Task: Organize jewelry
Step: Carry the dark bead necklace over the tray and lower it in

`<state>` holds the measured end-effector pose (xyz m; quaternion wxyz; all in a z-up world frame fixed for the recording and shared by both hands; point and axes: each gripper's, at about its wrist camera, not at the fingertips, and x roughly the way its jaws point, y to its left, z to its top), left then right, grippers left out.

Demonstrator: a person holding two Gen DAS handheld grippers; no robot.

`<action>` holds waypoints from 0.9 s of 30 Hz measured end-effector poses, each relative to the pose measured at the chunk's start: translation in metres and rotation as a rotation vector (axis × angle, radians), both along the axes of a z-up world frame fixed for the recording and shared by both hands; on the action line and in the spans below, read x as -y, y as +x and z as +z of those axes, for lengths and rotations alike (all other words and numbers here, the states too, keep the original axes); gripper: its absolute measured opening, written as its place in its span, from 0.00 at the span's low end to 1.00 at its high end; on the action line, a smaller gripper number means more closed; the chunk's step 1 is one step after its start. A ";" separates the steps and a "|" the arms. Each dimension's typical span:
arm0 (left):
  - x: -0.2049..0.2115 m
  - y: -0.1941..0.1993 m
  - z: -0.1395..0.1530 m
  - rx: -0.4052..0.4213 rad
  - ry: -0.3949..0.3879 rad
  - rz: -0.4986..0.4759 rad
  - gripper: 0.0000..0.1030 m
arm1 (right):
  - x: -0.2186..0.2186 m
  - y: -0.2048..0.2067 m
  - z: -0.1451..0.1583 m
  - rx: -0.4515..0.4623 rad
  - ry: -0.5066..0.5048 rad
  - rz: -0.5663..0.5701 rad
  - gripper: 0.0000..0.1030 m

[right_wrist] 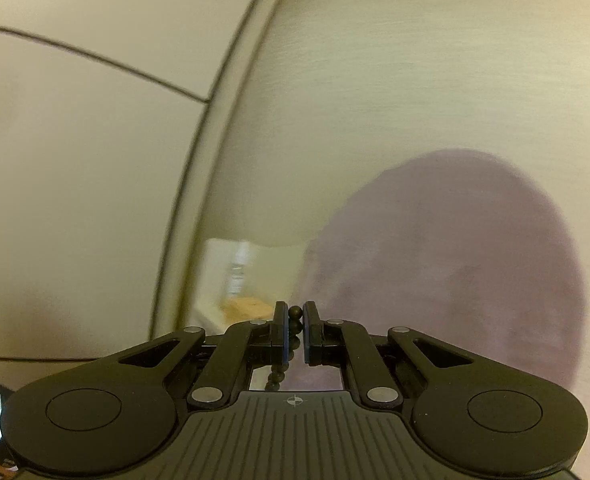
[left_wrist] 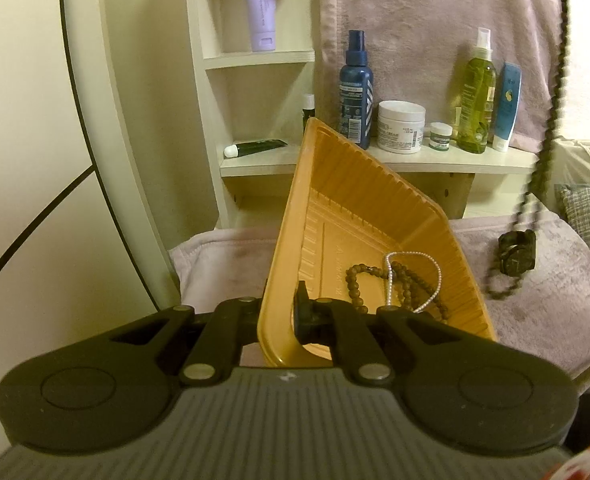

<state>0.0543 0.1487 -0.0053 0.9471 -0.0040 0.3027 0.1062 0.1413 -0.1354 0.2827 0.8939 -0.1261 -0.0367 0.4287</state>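
Fingers of right gripper (pointing level) pinch black beads.

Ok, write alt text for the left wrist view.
The left gripper clamps the near rim of a tilted orange tray holding a brown bead strand and a pearl strand. To the right, a dark bead chain hangs over a pink blanket; behind, a shelf holds bottles and jars.
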 end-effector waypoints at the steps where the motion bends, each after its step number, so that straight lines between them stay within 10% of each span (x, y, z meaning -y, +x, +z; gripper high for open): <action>1: 0.000 0.000 0.000 0.000 -0.001 0.000 0.06 | -0.008 0.000 -0.002 0.002 -0.017 0.020 0.07; 9: -0.002 -0.001 -0.001 0.000 -0.007 -0.002 0.06 | -0.064 0.011 -0.029 -0.004 -0.241 0.218 0.07; 15: -0.003 0.000 -0.001 0.000 -0.008 -0.001 0.06 | -0.098 0.003 -0.075 0.182 -0.566 0.398 0.07; 27: -0.004 -0.001 -0.002 0.001 -0.019 0.003 0.06 | -0.127 0.005 -0.164 0.337 -0.913 0.469 0.07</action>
